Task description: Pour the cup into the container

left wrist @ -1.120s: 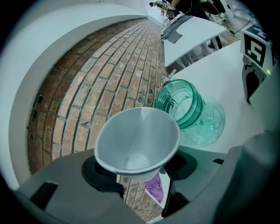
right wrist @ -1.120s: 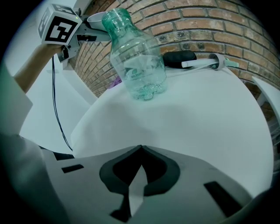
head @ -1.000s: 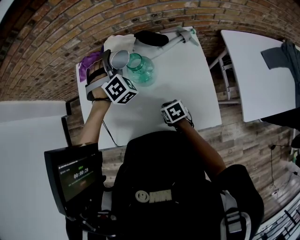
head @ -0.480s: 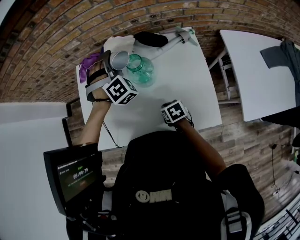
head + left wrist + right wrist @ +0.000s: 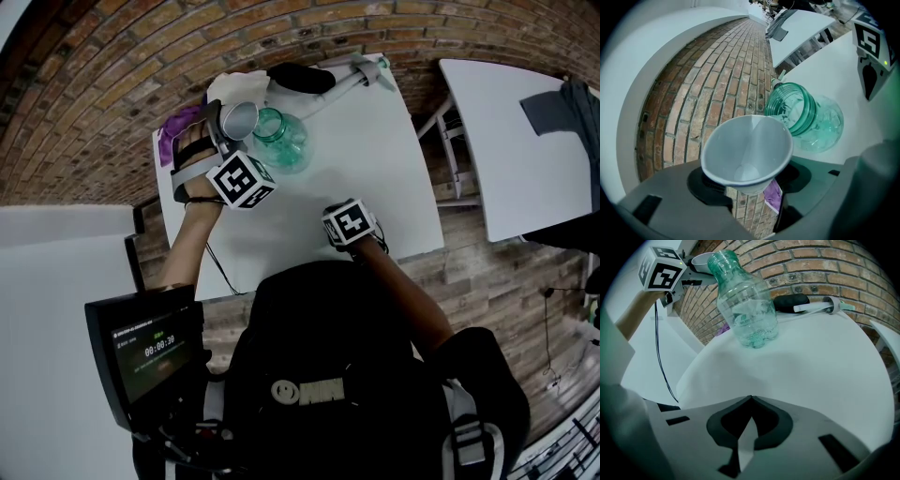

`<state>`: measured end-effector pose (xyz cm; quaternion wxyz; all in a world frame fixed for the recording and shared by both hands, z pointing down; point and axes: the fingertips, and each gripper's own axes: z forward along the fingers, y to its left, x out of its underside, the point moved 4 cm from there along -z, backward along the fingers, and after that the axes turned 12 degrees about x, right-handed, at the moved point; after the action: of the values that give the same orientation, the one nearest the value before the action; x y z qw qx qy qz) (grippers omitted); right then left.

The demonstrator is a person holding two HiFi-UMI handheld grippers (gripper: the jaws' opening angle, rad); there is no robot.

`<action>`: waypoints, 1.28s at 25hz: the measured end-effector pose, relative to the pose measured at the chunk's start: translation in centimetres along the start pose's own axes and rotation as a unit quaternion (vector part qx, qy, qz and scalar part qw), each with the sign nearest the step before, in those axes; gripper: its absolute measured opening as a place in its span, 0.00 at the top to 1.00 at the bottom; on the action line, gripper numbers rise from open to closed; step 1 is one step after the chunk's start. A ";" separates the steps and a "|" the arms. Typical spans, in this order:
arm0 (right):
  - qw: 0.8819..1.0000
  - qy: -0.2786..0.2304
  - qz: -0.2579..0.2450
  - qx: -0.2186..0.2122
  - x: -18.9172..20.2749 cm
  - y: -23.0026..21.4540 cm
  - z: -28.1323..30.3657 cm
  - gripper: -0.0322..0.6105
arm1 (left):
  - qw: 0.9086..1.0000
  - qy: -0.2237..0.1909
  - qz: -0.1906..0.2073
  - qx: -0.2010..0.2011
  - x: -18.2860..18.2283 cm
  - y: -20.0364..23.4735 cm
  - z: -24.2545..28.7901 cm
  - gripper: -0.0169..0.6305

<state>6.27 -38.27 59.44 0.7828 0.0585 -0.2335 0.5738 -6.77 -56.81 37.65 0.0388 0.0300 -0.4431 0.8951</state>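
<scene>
While it tilts toward the bottle (image 5: 806, 117) — cup (image 5: 747, 150) clamped in left claw (image 5: 750, 183) | right claw (image 5: 749, 401) closed, empty

Purple cloth (image 5: 178, 120) and black object (image 5: 302, 77) — on white table (image 5: 375, 159).

Your left claw (image 5: 749, 185) holds the cup (image 5: 747, 152) over the bench's (image 5: 375, 169) far left corner. The cup's rim is just beside the mouth of the container (image 5: 286, 141), which stands on the bench to its right. Your right claw (image 5: 749, 404) sits at the near edge, well apart from the container. A cloth (image 5: 178, 124) lies left of the cup. A long tool (image 5: 342, 84) lies behind the container, along the far edge.
</scene>
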 end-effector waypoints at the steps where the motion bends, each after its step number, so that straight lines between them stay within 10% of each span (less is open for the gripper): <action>1: 1.000 0.000 0.000 0.000 0.0 0.0 0.0 0.94 | 1.000 0.001 0.002 -0.002 0.0 0.0 0.0 0.52; 32: 1.000 -0.002 0.002 -0.002 0.1 -0.1 -0.1 0.94 | 1.000 0.013 0.019 -0.008 -0.3 0.1 -0.1 0.52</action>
<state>6.39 -38.20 59.37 0.7813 0.0581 -0.2361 0.5748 -6.52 -56.76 37.51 0.0278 0.0102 -0.4504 0.8923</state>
